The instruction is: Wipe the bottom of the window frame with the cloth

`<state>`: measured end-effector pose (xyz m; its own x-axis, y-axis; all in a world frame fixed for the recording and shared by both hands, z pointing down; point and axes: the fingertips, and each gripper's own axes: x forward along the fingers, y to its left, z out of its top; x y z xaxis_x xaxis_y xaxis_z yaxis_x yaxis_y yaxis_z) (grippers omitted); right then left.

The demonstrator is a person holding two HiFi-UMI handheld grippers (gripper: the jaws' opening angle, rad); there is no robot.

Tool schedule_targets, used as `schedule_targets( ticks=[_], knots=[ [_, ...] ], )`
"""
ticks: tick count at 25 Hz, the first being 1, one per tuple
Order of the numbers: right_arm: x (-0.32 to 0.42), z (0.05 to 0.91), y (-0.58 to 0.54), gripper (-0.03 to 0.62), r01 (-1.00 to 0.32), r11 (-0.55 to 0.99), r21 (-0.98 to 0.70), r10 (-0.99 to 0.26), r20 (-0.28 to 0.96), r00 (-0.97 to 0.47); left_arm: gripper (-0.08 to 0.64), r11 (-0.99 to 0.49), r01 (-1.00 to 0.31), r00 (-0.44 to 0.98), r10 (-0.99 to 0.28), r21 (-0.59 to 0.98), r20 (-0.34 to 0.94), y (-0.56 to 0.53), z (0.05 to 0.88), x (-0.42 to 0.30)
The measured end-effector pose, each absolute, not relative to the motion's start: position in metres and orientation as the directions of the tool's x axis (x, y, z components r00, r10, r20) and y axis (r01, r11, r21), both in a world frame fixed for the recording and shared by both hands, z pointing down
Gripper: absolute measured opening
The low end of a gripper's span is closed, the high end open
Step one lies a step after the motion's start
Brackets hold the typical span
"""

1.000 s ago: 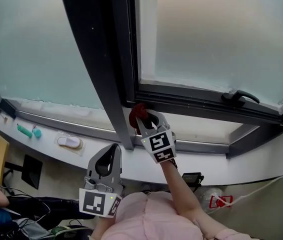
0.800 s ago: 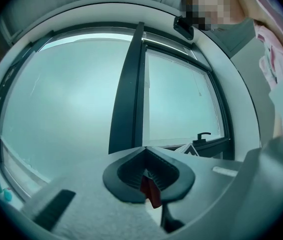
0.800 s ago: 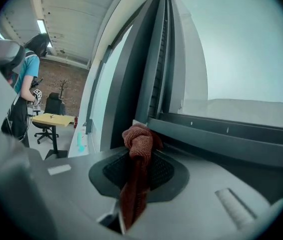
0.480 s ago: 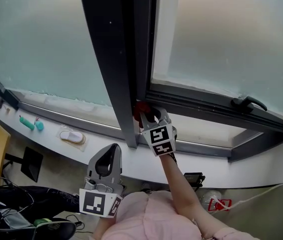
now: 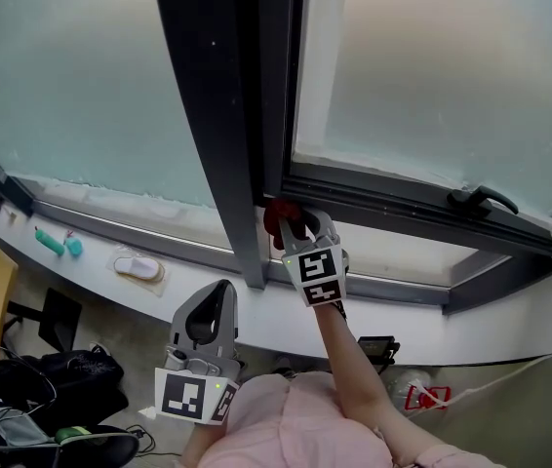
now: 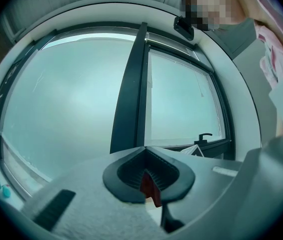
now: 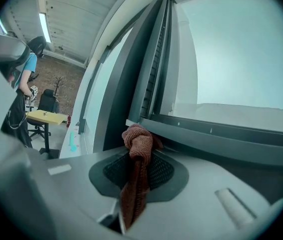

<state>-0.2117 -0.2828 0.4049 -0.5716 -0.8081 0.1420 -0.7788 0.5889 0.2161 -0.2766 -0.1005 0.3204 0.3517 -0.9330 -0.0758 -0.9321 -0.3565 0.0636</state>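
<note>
My right gripper [image 5: 294, 224] is shut on a rust-red cloth [image 5: 279, 213], with a knotted bunch sticking out past the fingertips. The bunch [image 7: 137, 140] presses against the dark bottom rail of the window frame [image 7: 221, 134], right beside the vertical mullion [image 5: 217, 115]. That rail [image 5: 403, 208] runs to the right towards a black handle [image 5: 481, 200]. My left gripper [image 5: 220, 295] hangs lower, below the sill, shut and away from the frame. In the left gripper view its pads [image 6: 171, 176] meet at the tip, pointing up at the window.
A white sill [image 5: 266, 315] runs under the window, with two teal items [image 5: 54, 243] and a white slipper-shaped thing [image 5: 139, 267] at its left. Dark bags [image 5: 52, 378] lie on the floor below. The right gripper view shows a person [image 7: 24, 79] by a yellow table [image 7: 44, 116].
My right gripper has carried the cloth up and in against the frame's bottom rail by the mullion, then shifted slightly right. The left gripper has stayed put.
</note>
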Motion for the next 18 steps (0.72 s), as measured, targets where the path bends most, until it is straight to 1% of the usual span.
schedule_targets(
  ticks=[7, 18],
  knots=[
    [-0.189, 0.404, -0.280, 0.064, -0.803, 0.555, 0.218, -0.832, 0.135, -0.538, -0.002, -0.371, -0.926, 0.366, -0.927, 0.066, -0.077, -0.098, 0.321, -0.272],
    [-0.143, 0.405, -0.276, 0.064, -0.853, 0.478, 0.209, -0.878, 0.121, -0.462, -0.002, -0.433, -0.900, 0.429, -0.900, 0.051, -0.072, -0.098, 0.324, -0.250]
  ],
)
